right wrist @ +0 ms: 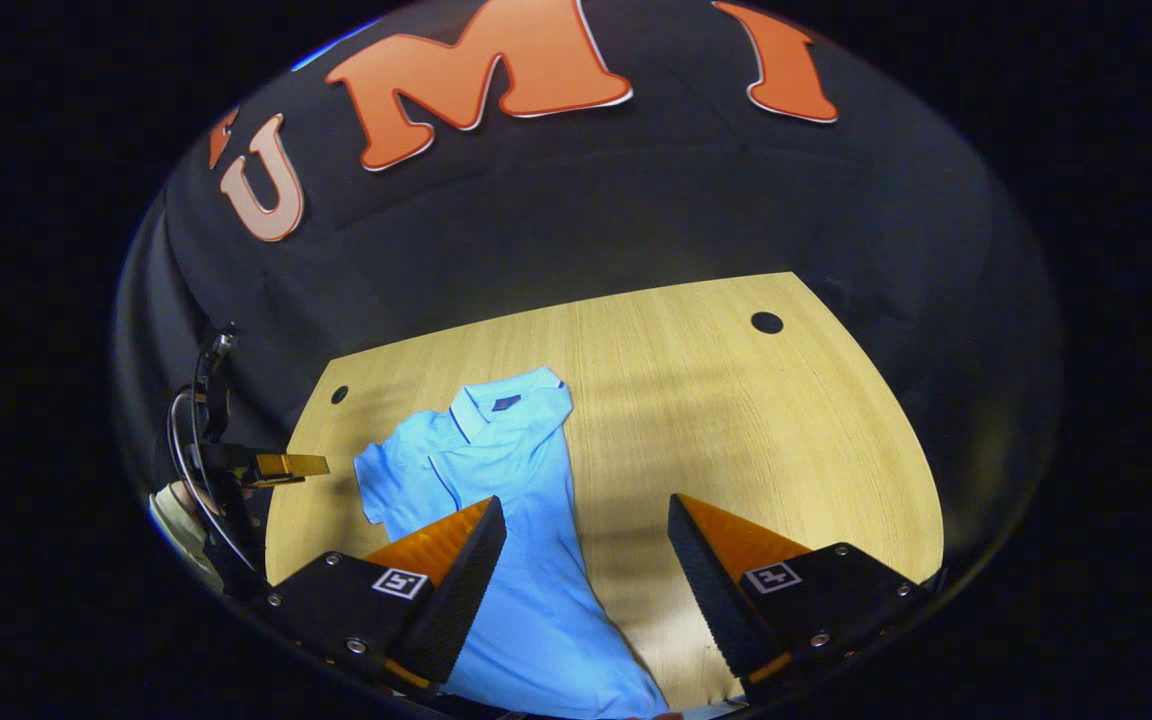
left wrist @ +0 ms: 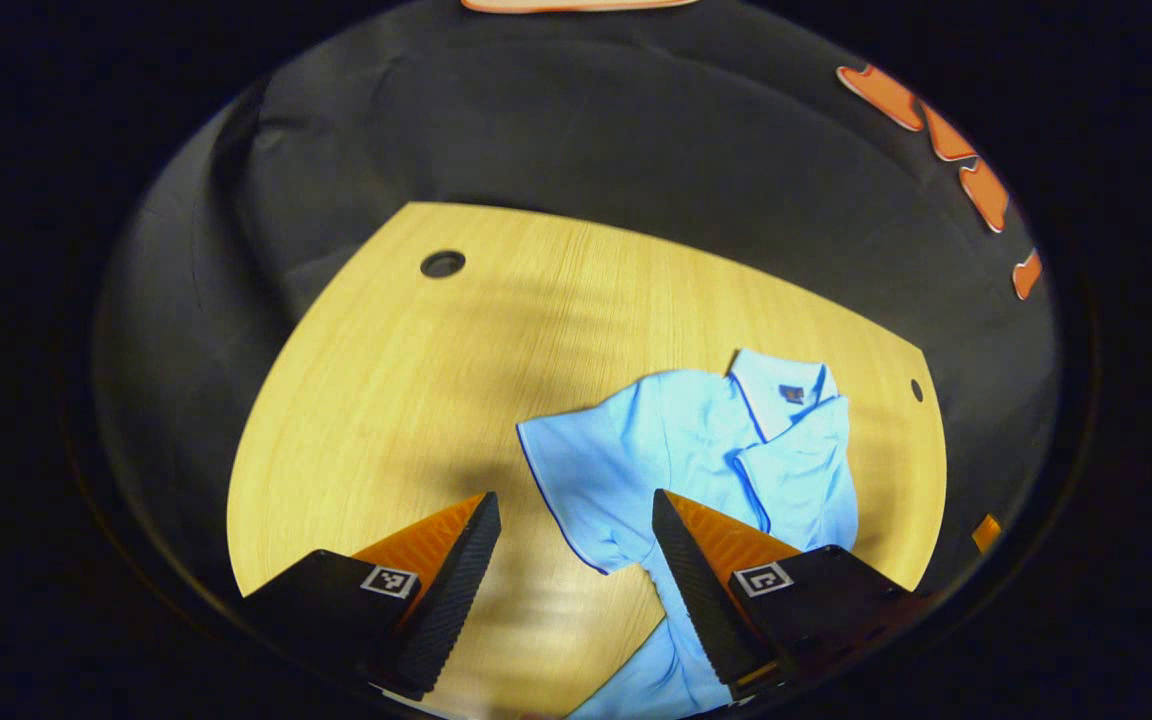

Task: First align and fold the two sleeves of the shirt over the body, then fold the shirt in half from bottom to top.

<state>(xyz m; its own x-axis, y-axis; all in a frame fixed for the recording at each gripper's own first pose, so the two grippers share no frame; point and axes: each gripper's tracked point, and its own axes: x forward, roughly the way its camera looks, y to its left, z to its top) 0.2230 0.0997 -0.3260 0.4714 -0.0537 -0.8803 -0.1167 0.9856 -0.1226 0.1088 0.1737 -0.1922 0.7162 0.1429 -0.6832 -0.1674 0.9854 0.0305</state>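
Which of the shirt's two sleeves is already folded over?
The sleeve beside the collar, lying flat on the shirt's body. The other sleeve sticks out over the table.

Light blue polo shirt (left wrist: 696, 450) lies flat on wooden surface (left wrist: 416, 400), collar (left wrist: 781, 390) far from me. One sleeve (left wrist: 801, 465) folded over body, other sleeve (left wrist: 571, 470) spread out.

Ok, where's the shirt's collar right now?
The collar lies at the far end of the shirt, toward the table's back edge. In the left gripper view it sits upper right, near a small hole in the tabletop.
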